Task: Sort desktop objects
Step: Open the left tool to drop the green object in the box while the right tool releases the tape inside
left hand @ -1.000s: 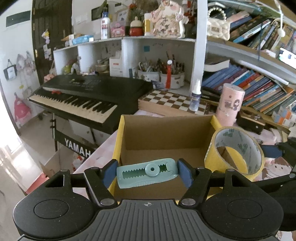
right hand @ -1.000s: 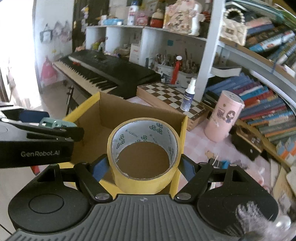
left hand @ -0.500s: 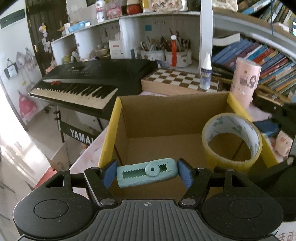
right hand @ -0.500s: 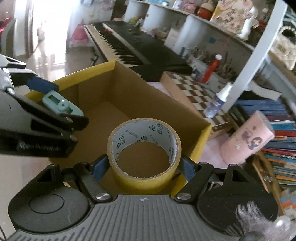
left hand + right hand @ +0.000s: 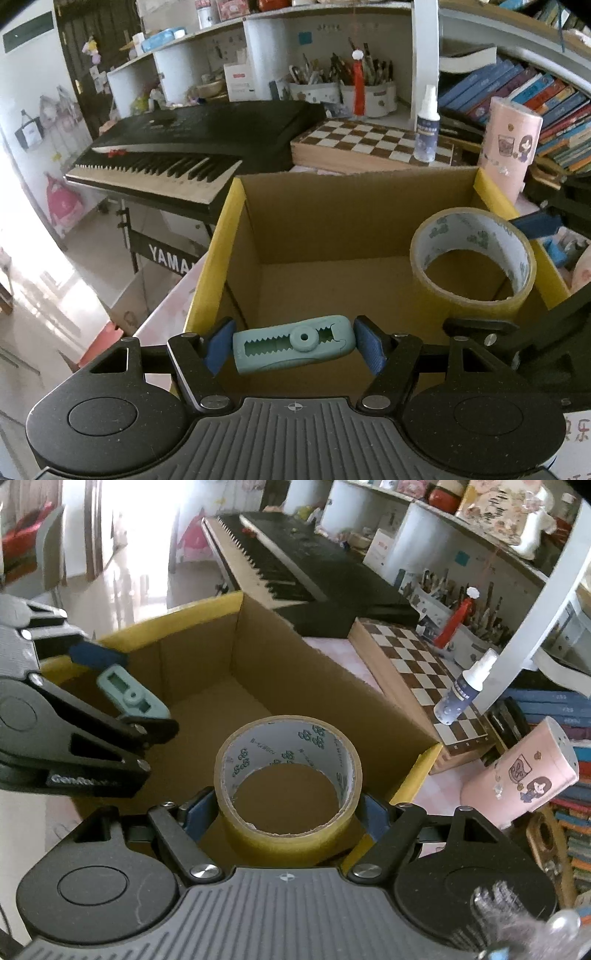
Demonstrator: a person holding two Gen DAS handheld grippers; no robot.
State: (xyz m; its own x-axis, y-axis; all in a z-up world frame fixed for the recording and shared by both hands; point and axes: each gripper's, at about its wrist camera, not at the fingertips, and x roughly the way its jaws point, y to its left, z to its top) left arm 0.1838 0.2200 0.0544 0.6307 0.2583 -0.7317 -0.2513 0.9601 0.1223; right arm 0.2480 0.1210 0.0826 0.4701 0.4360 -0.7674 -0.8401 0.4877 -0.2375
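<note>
1. Corrugated brown cardboard is forming the open box (image 5: 354, 206), its top edges banded in yellow; it is sitting on a pale pink tabletop (image 5: 332, 646), and its bare floor is showing beneath both tools.
2. Pinching a pale teal plastic piece (image 5: 293, 343) end to end, the left gripper (image 5: 293, 345) is pressing its blue pads against the piece's short ends, over the box's near edge.
3. That teal piece is lying crosswise, oblong with rounded corners, showing two saw-toothed slots and a round hub with a small hole.
4. Squeezing a roll of yellowish-brown packing tape (image 5: 288, 782) from both sides, the right gripper (image 5: 286, 814) is holding it over the box's interior, the roll's open core facing up.
5. Green printed marks are running around the roll's pale inner liner, and its outer wrap is looking glossy.
6. Beyond the box, a wooden chessboard (image 5: 373, 142) is carrying a small clear spray bottle (image 5: 426, 122), just beside a pink cylindrical container (image 5: 508, 147) printed with cartoon figures.
7. Black and glossy, a keyboard (image 5: 192, 144) is standing to the left on its stand.
</note>
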